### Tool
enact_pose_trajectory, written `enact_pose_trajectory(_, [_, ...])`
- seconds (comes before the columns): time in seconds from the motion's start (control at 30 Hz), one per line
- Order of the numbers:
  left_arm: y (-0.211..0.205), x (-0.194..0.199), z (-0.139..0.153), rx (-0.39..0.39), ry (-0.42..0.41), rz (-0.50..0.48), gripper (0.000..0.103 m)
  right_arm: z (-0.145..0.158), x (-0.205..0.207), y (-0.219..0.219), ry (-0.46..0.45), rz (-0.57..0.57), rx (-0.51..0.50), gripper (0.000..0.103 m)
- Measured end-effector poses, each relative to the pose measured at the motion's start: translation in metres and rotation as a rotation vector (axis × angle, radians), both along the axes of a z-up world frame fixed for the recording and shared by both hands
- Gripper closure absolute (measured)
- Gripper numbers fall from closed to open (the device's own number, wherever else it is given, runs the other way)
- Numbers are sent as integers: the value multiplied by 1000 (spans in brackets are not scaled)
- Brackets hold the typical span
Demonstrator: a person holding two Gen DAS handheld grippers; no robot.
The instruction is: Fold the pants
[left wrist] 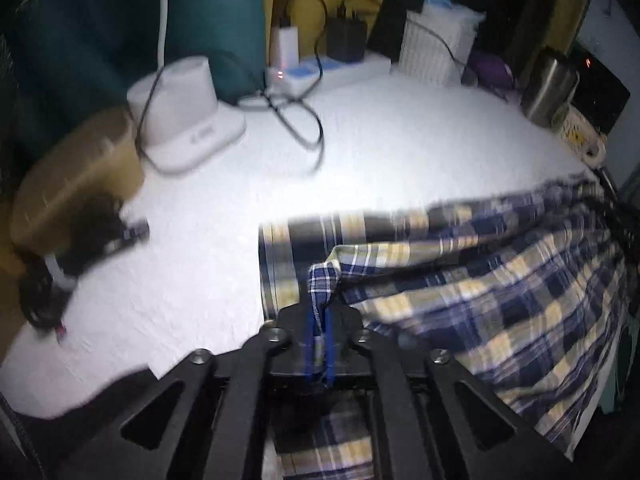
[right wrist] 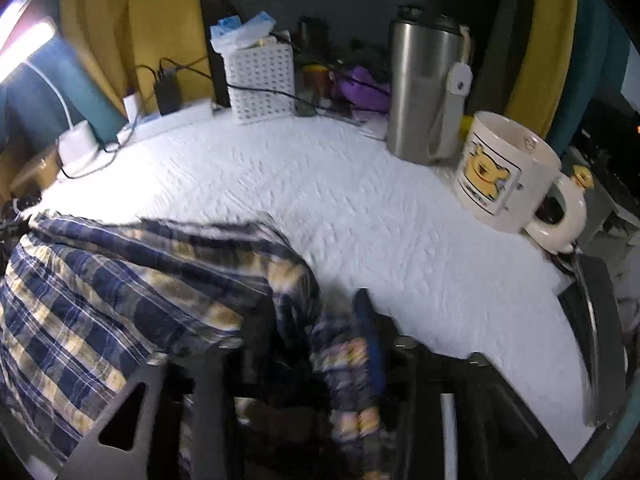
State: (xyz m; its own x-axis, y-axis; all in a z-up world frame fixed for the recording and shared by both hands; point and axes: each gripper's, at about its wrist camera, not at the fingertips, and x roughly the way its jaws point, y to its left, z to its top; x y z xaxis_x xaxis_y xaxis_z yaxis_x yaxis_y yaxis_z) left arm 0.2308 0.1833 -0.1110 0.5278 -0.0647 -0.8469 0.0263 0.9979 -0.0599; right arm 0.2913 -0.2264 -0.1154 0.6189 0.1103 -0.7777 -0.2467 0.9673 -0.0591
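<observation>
The left gripper [left wrist: 320,332] points steeply down, its blue-padded jaws pinching a corner of the blue, navy and cream plaid cotton pants [left wrist: 500,288]. The right gripper [right wrist: 316,320] also angles down; cloth lies between its jaws, but blur hides whether the pads press it. The pants drape over the near edge of the white textured tabletop [right wrist: 360,208], well apart from the cream bear-print mug [right wrist: 504,168].

left hand-held gripper [left wrist: 320,340]: pinching cloth | right hand-held gripper [right wrist: 316,320]: jaws apart, angled down
</observation>
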Motion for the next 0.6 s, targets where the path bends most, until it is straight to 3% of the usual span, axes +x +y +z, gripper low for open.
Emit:
enact_pose_trajectory(0.03, [4, -6, -3, -18, 13, 9, 45, 2, -4, -5, -6, -16, -3, 39])
enact_pose_trajectory(0.07, [7, -12, -5, -31, 24, 16, 33, 3, -6, -9, -7, -24, -4, 32])
enact_pose_trajectory(0.1, [11, -22, -5, -32, 31, 29, 28, 5, -11, -14, -7, -37, -2, 30])
enact_pose_trajectory(0.37, [-1, -97, 23, -10, 0, 48, 28, 18, -57, -49, 4, -117, 98, 30])
enact_pose_trajectory(0.6, [-12, -136, 7, -47, 50, 55, 28, 1, -87, -67, 78, -170, 256, 30])
